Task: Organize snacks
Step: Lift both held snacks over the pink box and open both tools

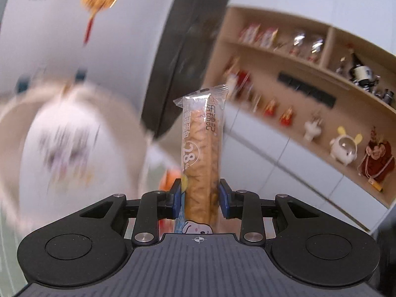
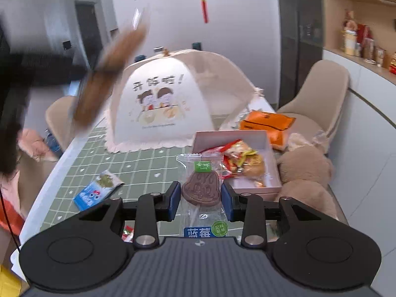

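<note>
a long bread stick in clear wrap [image 1: 201, 153] is standing upright, raised off the table. a brown cookie in clear wrap [image 2: 201, 188] is lying before a pink box of snacks [image 2: 267, 143].

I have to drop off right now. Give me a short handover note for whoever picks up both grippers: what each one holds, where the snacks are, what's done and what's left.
Left gripper: shut on the bread stick packet, held upright in the air.
Right gripper: shut on the blueberry cookie packet, just in front of the white box.
Done: several wrapped snacks lie in the box.
Left: box both held packets, then the blue packet on the green tablecloth and the orange packet behind the box. A small red-and-white wrapper near the right gripper is partly hidden.
</note>
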Motion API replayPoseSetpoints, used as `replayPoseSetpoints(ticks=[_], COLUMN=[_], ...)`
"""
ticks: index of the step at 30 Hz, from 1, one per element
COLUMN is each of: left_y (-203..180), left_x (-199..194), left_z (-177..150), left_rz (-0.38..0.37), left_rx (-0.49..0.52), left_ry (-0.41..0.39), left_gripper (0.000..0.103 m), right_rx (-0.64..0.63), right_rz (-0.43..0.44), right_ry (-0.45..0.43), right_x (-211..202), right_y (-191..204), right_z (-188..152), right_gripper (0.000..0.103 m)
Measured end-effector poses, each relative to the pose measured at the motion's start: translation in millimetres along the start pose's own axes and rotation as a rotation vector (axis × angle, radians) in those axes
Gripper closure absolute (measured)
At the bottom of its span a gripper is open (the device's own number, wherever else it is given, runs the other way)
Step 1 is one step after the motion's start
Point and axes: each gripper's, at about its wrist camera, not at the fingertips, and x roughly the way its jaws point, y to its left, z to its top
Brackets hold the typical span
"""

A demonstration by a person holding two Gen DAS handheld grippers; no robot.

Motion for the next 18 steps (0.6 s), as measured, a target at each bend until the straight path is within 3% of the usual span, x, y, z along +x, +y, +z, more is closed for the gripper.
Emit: replayPoseSetpoints(ticks=[3, 7, 13, 18], left_y=[-7.8, 13.6, 61.2, 92.0], left_x=[44.4, 96.3, 83.5, 46.8], left_z=[26.9, 13.2, -64.9, -165.5], left_rz=[-0.055, -0.067, -0.033, 0.073], left_rx=[0.007, -0.073, -0.273, -0.402], left_ry=[0.036, 0.108, 0.153, 0.307], left_gripper=[0.067, 0.067, 0.067, 0.067], right_rx=[0.027, 0.08, 0.155, 0.147], right_rz=[-0.035, -0.068, -0.088, -0.002], right_ry=[0.005, 0.035, 0.08, 0.011], right_x=[-0.1, 4.4, 15.6, 28.9], right_y=[-11.7, -33.9, -66.4, -63.6], right_z=[-7.0, -23.0, -26.6, 43.0], right_gripper=[0.068, 0.068, 0.068, 0.068])
